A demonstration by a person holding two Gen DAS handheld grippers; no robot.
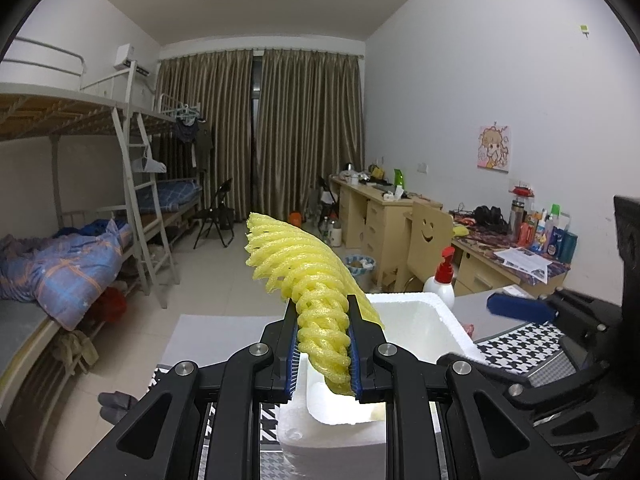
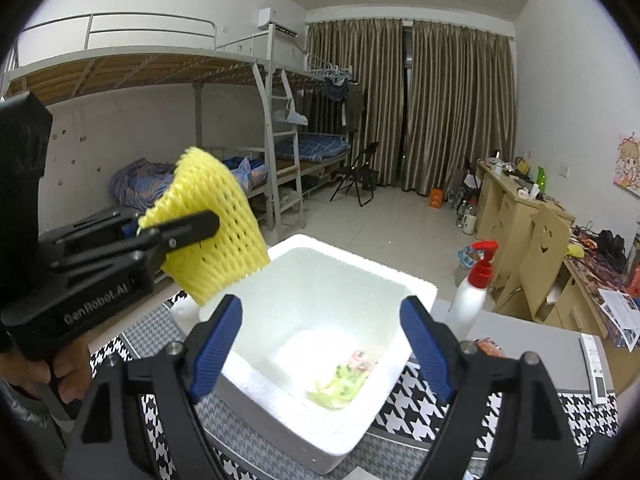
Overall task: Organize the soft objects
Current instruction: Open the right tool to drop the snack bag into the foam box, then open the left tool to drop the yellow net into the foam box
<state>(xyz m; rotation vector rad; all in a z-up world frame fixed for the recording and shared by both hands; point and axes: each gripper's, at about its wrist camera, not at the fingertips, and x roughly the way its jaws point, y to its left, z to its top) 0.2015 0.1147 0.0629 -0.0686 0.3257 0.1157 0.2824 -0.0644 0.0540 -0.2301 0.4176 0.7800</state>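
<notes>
My left gripper [image 1: 323, 330] is shut on a yellow foam net sleeve [image 1: 304, 268] and holds it in the air over the left rim of a white styrofoam box [image 1: 416, 320]. The right wrist view shows the same sleeve [image 2: 216, 220] and the left gripper [image 2: 192, 226] above the box's [image 2: 352, 276] left corner. My right gripper [image 2: 320, 340] is open and empty, hovering above the box's near side. Pale green and pink soft items [image 2: 344, 380] lie at the bottom of the box.
The box stands on a houndstooth cloth [image 2: 416, 404] on a grey table. A white spray bottle with a red top [image 2: 472, 288] stands just right of the box. A white remote [image 2: 596, 364] lies at the right. Desks and a wooden chair [image 2: 544, 256] stand beyond.
</notes>
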